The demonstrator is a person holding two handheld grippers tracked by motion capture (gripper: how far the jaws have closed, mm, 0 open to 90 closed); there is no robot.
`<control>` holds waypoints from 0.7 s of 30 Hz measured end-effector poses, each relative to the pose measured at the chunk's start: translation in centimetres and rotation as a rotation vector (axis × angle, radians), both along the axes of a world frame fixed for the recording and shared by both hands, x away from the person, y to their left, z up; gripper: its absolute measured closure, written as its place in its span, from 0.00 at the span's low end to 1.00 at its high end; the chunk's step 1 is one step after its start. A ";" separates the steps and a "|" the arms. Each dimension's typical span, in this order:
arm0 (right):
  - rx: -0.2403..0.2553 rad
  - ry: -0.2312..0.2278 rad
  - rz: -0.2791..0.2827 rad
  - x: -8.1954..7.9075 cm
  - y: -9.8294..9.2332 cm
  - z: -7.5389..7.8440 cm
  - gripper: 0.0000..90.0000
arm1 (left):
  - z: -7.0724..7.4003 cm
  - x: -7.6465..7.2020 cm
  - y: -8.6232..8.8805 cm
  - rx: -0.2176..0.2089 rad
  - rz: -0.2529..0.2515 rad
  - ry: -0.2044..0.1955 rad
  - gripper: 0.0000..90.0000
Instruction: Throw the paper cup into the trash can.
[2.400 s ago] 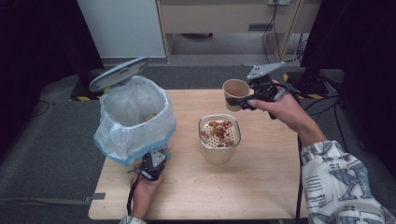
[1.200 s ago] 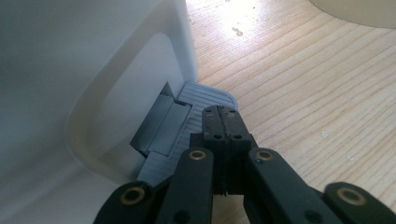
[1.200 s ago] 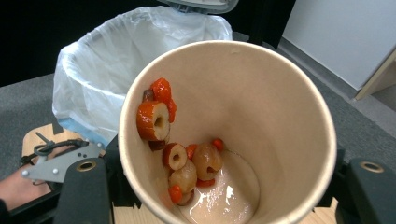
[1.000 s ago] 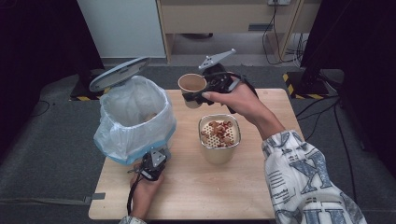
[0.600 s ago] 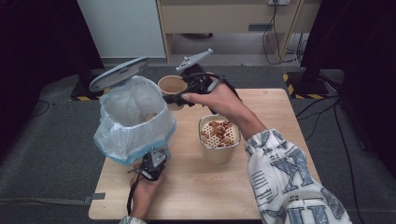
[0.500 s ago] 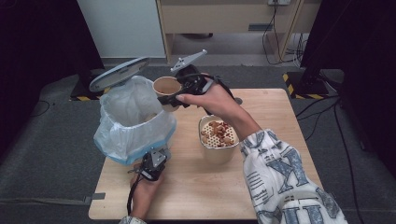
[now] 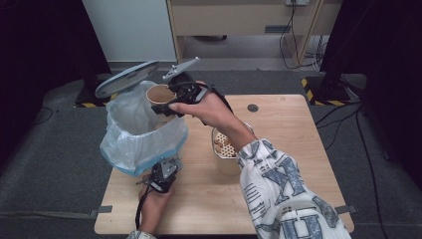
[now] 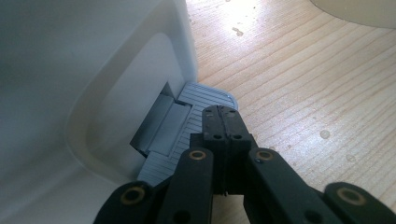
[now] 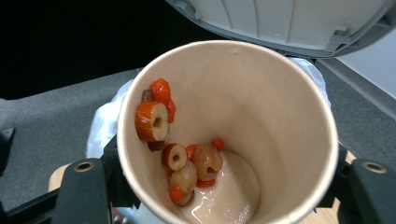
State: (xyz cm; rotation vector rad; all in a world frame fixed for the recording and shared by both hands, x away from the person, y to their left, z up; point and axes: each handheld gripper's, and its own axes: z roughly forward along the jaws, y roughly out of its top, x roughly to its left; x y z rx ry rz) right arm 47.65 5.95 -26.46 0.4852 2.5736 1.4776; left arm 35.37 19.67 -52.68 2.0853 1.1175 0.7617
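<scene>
Right tongs (image 7: pixel 166 102) clamp paper cup (image 7: pixel 160 94) over bin (image 7: pixel 144 139).

text: none legible — labels: none — numbers: none

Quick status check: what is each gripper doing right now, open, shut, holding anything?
Left gripper: shut, empty, its tips pressing the bin's grey pedal.
Right gripper: shut on the paper cup with food scraps, held over the bagged bin.
</scene>
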 end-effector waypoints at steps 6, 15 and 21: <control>-0.012 0.005 -0.007 0.6 2.2 -1.0 0.33 | 0.0 0.0 0.1 0.001 -0.004 0.002 0.99; 0.001 -0.006 -0.013 0.8 4.1 -2.7 0.11 | 0.0 0.0 0.1 -0.003 -0.005 0.002 0.99; 0.013 -0.017 -0.043 0.8 2.4 -2.1 0.11 | 0.0 0.0 0.1 -0.001 -0.004 0.002 0.99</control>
